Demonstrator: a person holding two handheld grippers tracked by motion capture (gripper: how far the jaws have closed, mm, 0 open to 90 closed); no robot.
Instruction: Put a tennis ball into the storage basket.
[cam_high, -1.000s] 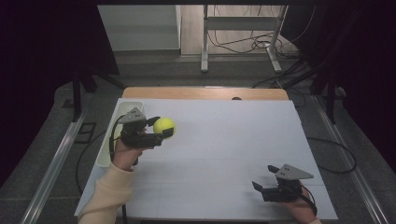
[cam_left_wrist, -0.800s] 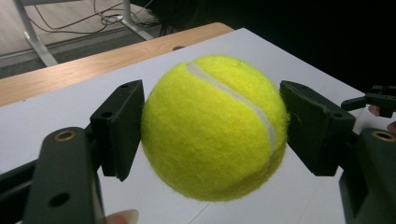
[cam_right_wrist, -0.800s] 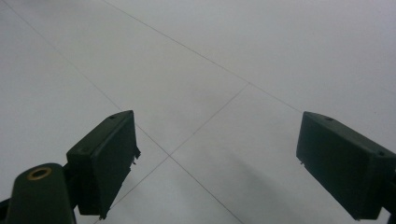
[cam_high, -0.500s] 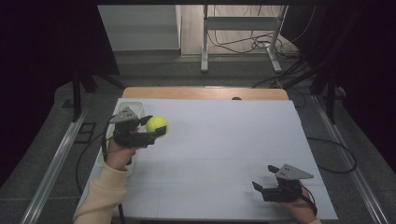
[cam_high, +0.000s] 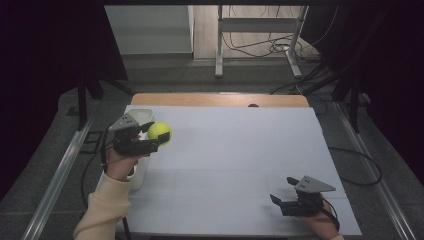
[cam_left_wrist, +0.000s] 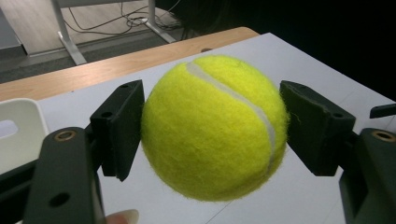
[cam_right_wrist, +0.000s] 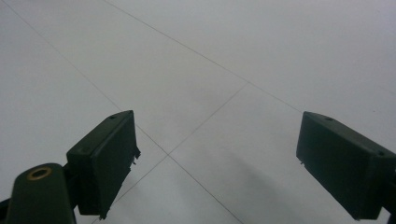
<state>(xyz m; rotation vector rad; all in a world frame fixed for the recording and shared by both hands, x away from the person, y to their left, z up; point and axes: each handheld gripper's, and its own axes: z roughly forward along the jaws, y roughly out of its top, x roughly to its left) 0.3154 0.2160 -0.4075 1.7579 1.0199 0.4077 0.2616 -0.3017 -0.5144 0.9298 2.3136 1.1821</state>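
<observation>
The left gripper (cam_high: 154, 138) has carried the tennis ball (cam_high: 159, 132) a little to the left since a second ago, so the ball now hangs above the table (cam_high: 225, 150) just beside the white bin (cam_high: 141, 116) — I think the drop into it is near. The ball is bright yellow, fuzzy, with one white seam, and the jaws are clenched on its two sides. The right gripper (cam_high: 282, 201) rests low at the near right with its jaws spread and nothing between them.
</observation>
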